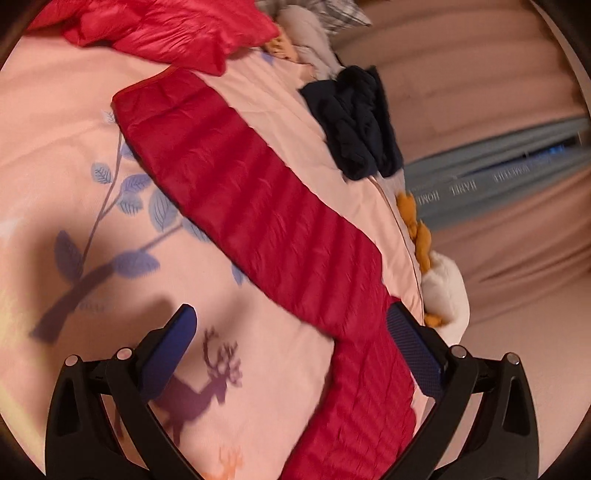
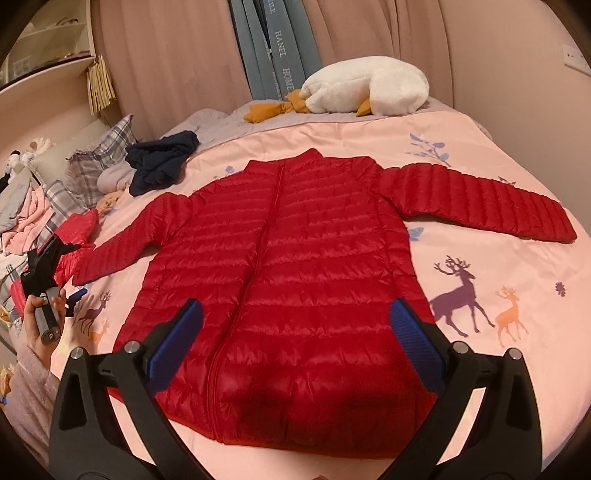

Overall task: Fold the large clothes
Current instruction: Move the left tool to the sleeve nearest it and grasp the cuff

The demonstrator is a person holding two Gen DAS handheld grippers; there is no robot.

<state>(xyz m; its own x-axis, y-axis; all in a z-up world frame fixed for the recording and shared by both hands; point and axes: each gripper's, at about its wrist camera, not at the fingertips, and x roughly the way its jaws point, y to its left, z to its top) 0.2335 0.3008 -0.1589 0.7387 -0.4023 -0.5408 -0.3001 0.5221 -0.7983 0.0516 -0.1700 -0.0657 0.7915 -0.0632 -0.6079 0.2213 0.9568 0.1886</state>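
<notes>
A red quilted puffer jacket [image 2: 295,266] lies flat, front up and zipped, on the pink bedspread [image 2: 498,258], both sleeves spread out. My right gripper [image 2: 295,310] is open and empty, hovering over the jacket's lower body. My left gripper [image 1: 291,317] is open and empty above the jacket's left sleeve [image 1: 258,192]; its right finger is near the sleeve's edge. In the right wrist view the left gripper [image 2: 74,297] shows at the far left, held by a hand near the sleeve cuff.
A dark navy garment [image 2: 159,162] lies crumpled by the jacket's left shoulder. A second bright red garment [image 1: 155,33] is heaped beyond the sleeve cuff. A white plush goose [image 2: 365,86] lies at the bed's far edge. Pillows and clothes [image 2: 44,206] pile at left. Curtains hang behind.
</notes>
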